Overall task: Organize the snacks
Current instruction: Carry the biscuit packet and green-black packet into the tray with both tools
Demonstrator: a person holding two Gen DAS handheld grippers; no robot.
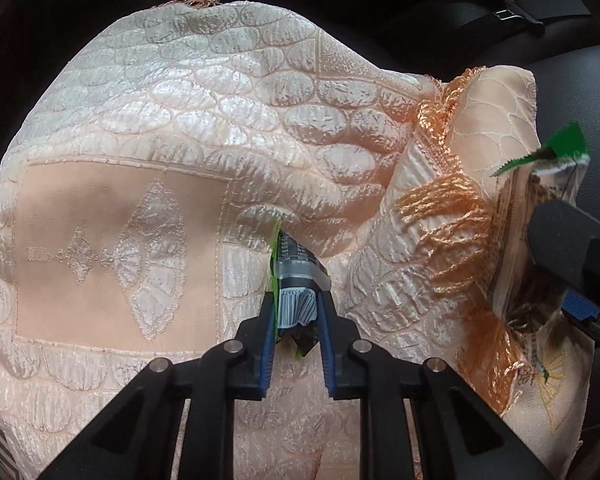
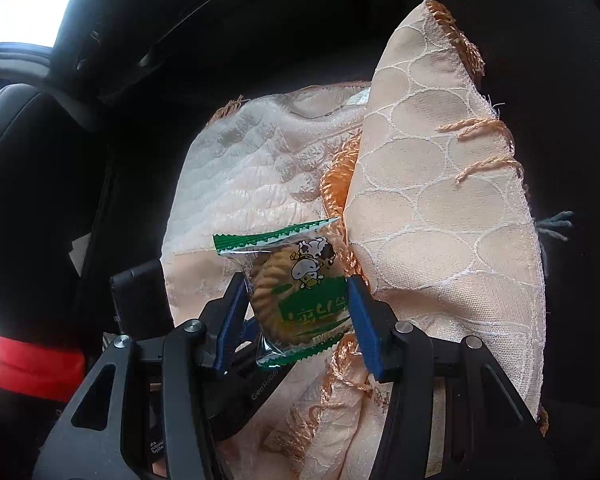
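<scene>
My left gripper (image 1: 296,300) is shut on a small snack packet (image 1: 296,280) with a green edge and a barcode, held edge-on above the peach cloth (image 1: 140,200). My right gripper (image 2: 298,284) is shut on a clear and green biscuit packet (image 2: 296,292) with a cartoon cow and a round biscuit inside. That packet also shows in the left wrist view (image 1: 540,240) at the far right, with the right gripper's black finger (image 1: 572,248) across it. The left gripper's black body shows in the right wrist view (image 2: 140,300).
The peach quilted cloth with orange fringe (image 1: 448,216) is bunched and folded, one flap standing up (image 2: 440,200). Dark car-seat surfaces surround it, with a belt buckle (image 1: 516,12) at the top right. A red item (image 2: 32,364) sits at the lower left.
</scene>
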